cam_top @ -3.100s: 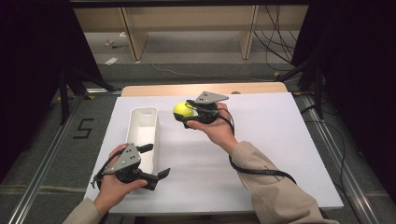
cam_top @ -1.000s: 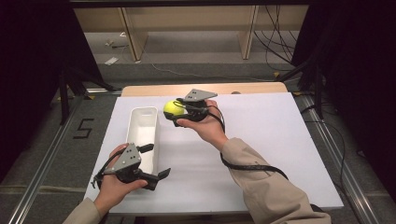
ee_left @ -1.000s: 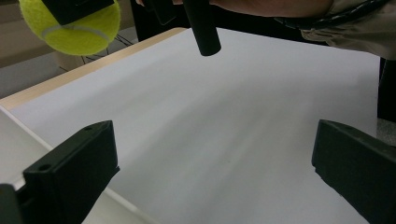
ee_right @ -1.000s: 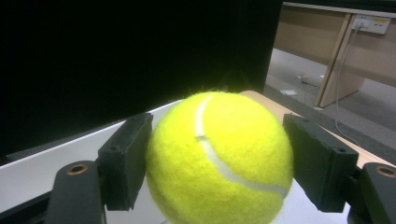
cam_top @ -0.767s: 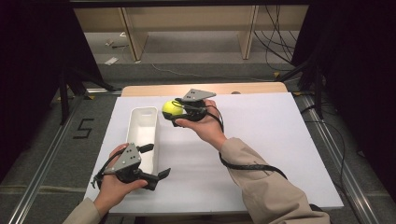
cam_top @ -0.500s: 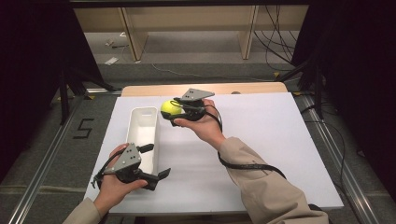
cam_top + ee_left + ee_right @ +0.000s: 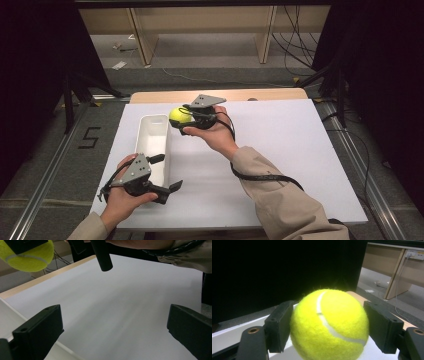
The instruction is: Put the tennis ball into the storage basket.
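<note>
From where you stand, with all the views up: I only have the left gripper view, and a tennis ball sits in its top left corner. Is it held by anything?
Observer: Yes. The right gripper is shut on the tennis ball, one pad on each side of it.
Operator: Where is the ball over the table?
Observer: In the high view it hangs beside the far end of a white bin, near its right rim.
Operator: Anything in that bin?
Observer: Its inside looks bare in the high view.
Operator: And my own gripper?
Observer: The left gripper is open by the bin's near end.
</note>
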The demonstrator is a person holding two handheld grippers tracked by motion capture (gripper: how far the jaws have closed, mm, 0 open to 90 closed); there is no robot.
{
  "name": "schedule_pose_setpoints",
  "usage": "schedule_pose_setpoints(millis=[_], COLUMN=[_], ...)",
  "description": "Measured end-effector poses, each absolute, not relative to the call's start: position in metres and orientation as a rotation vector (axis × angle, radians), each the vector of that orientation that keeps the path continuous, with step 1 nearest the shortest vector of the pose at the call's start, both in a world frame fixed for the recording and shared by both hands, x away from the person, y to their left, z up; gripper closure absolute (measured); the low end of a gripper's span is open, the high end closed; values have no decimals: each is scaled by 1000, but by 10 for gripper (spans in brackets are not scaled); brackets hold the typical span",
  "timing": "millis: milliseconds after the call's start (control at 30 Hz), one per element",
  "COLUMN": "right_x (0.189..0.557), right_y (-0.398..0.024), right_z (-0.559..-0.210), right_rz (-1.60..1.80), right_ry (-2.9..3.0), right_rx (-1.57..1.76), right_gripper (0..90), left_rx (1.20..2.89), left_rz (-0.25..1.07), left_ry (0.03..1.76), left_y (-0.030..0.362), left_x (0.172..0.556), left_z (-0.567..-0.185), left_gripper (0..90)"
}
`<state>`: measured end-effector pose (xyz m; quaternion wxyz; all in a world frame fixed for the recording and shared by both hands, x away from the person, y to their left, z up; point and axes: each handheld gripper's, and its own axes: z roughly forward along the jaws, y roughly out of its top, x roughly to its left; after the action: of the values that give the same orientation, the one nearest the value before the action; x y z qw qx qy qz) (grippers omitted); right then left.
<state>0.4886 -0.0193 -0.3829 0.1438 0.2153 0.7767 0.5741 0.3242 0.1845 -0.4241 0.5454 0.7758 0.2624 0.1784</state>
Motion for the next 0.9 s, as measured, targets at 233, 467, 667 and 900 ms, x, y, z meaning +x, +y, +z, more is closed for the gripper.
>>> schedule_pose_setpoints(millis=[233,467,667,900], right_x=[488,488,489,488], right_y=[-16,-12,-9,-5], right_z=[-383,-384,-384,-383], right_rz=[1656,1651,1649,1654], right_ry=[2245,2253,2259,2261], right_rx=[619,605,603,598], right_gripper=[275,275,275,275], left_rx=[1839,1840,1839,1839], left_rz=[423,424,424,424], left_ry=[621,621,621,622], left_y=[185,185,184,185], left_x=[324,324,324,324], left_z=[-424,-424,-424,-424], left_gripper=[0,1,1,2])
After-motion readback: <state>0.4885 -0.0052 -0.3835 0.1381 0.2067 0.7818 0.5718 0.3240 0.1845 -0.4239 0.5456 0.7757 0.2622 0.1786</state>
